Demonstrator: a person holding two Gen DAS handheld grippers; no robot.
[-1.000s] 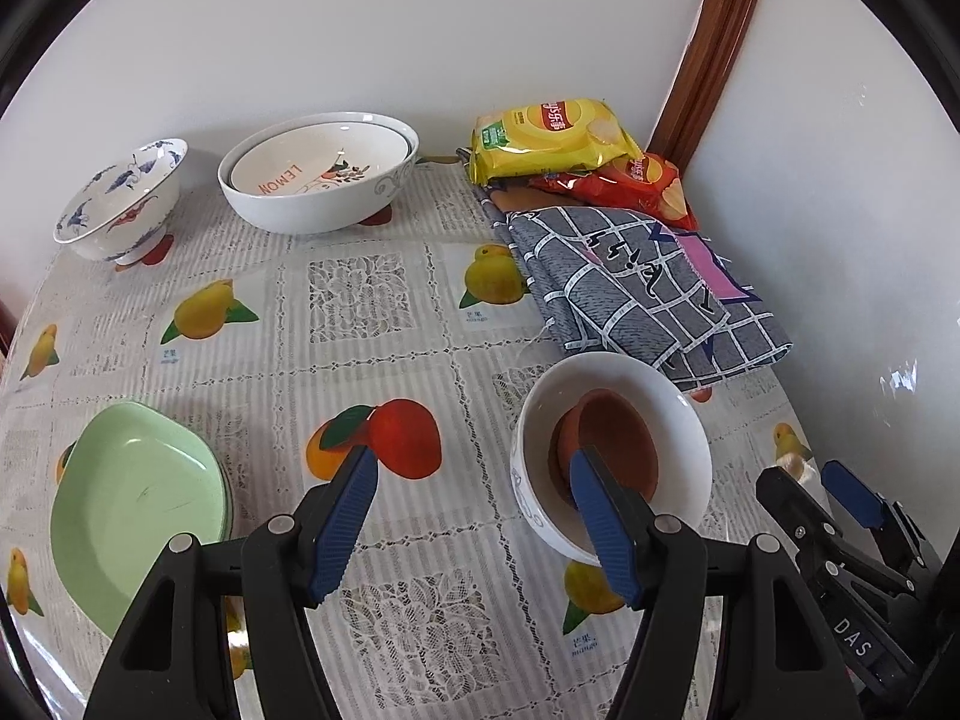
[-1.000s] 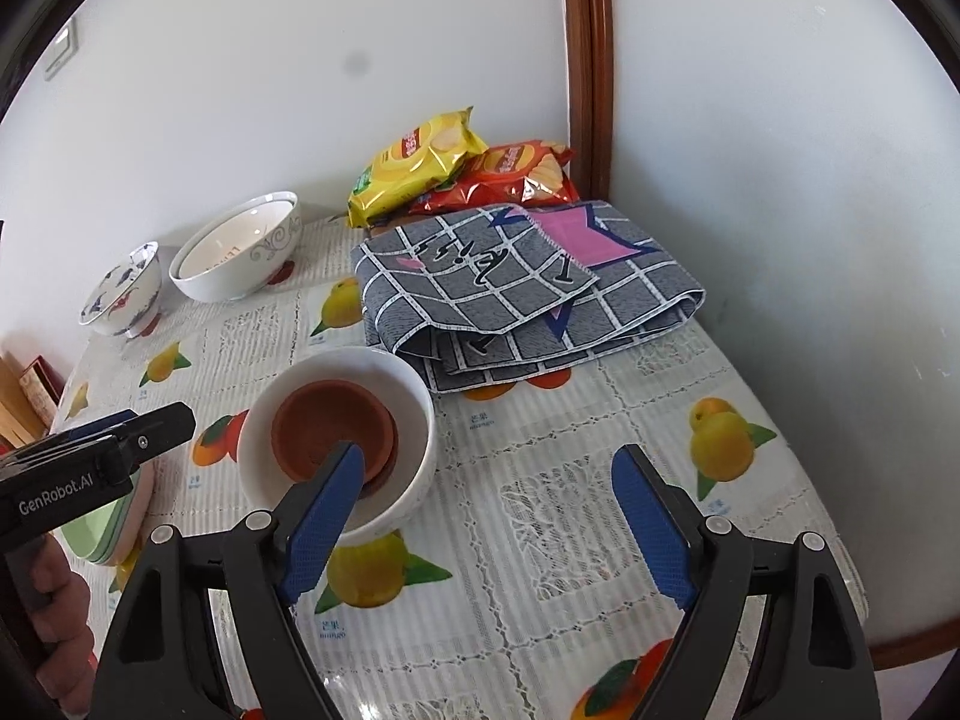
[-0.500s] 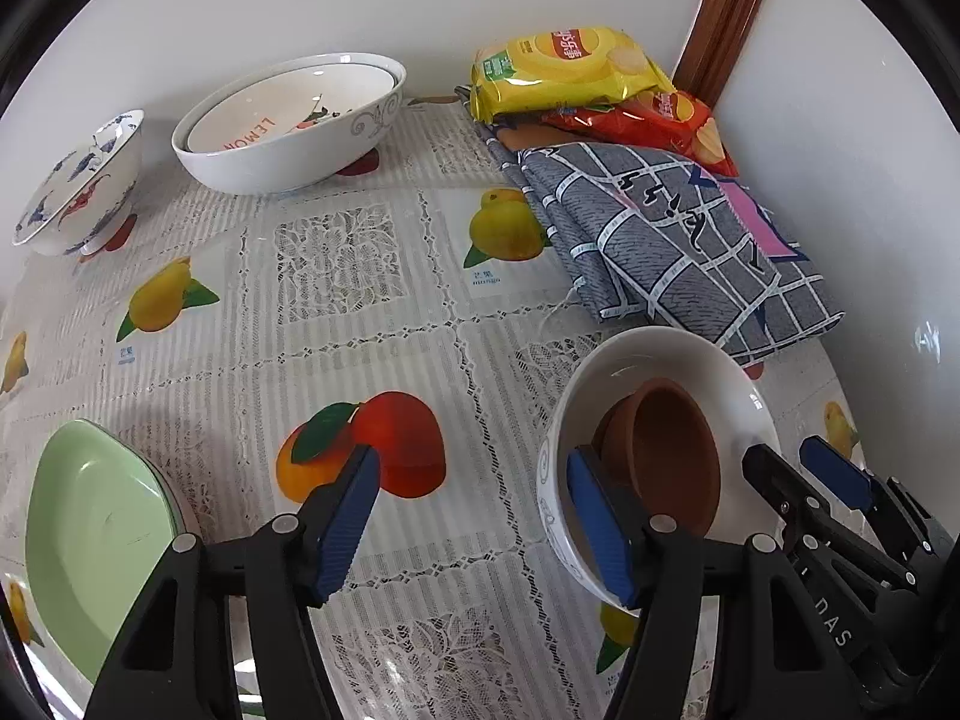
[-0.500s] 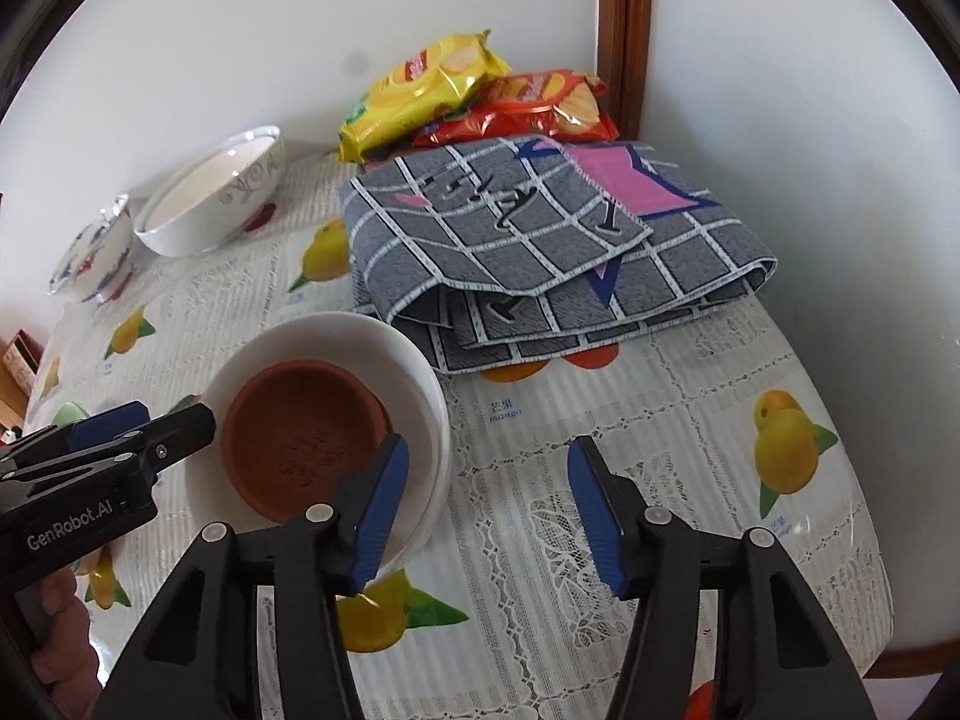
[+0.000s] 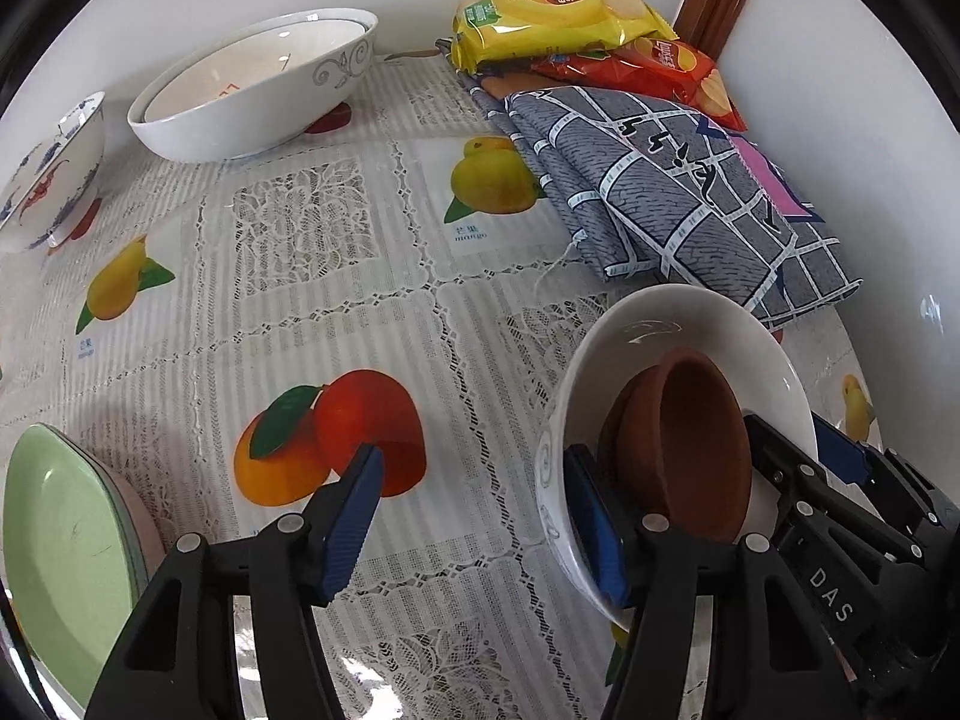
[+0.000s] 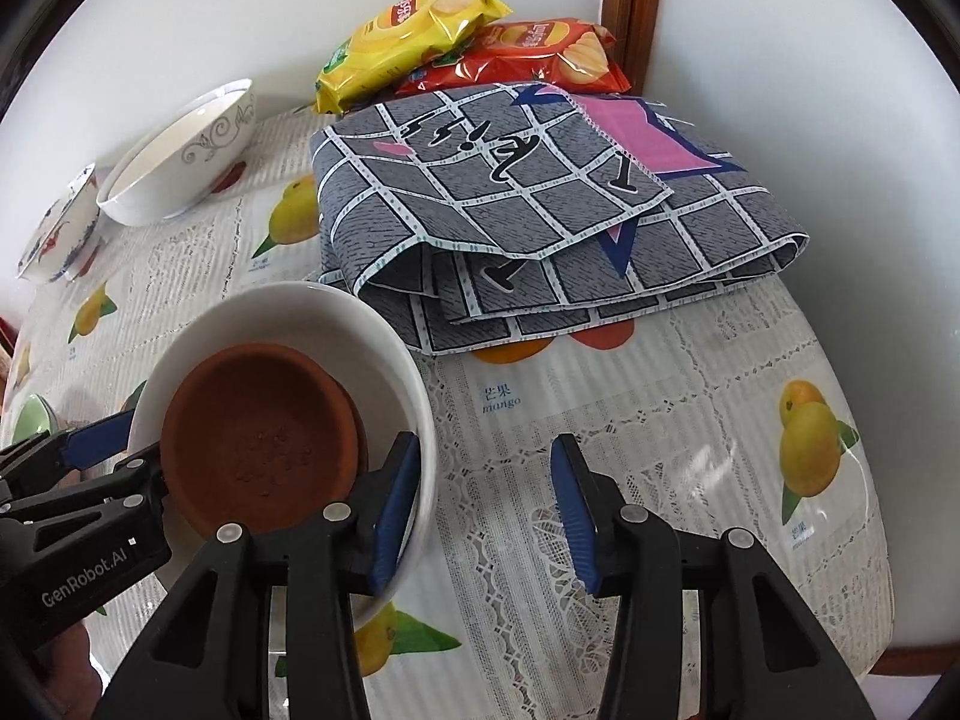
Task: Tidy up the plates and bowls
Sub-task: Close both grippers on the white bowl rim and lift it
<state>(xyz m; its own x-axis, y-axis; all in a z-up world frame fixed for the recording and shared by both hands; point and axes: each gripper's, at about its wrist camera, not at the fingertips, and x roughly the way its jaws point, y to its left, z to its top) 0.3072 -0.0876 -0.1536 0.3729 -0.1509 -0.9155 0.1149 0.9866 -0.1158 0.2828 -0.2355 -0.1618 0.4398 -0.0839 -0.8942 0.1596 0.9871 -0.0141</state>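
Note:
A white bowl (image 5: 690, 324) (image 6: 300, 312) sits on the fruit-print tablecloth with stacked brown clay bowls (image 5: 684, 438) (image 6: 258, 432) inside it. My left gripper (image 5: 474, 516) straddles its left rim. One finger is inside the bowl and the other stands well clear outside; its jaws are closing. My right gripper (image 6: 483, 507) straddles the opposite rim, inner finger against the wall and outer finger apart from it; its jaws are also closing. Each gripper shows in the other's view: the right gripper (image 5: 840, 510) and the left gripper (image 6: 90, 450).
Nested large white bowls (image 5: 252, 96) (image 6: 180, 162) and a blue-patterned bowl (image 5: 54, 174) (image 6: 60, 228) stand at the back by the wall. Green plates (image 5: 60, 546) lie front left. A folded grey cloth (image 6: 540, 192) and chip bags (image 6: 414, 24) fill the back right corner.
Both grippers have come down closer onto the white bowl's rim from either side. The right gripper's jaws have narrowed a lot, the left's slightly.

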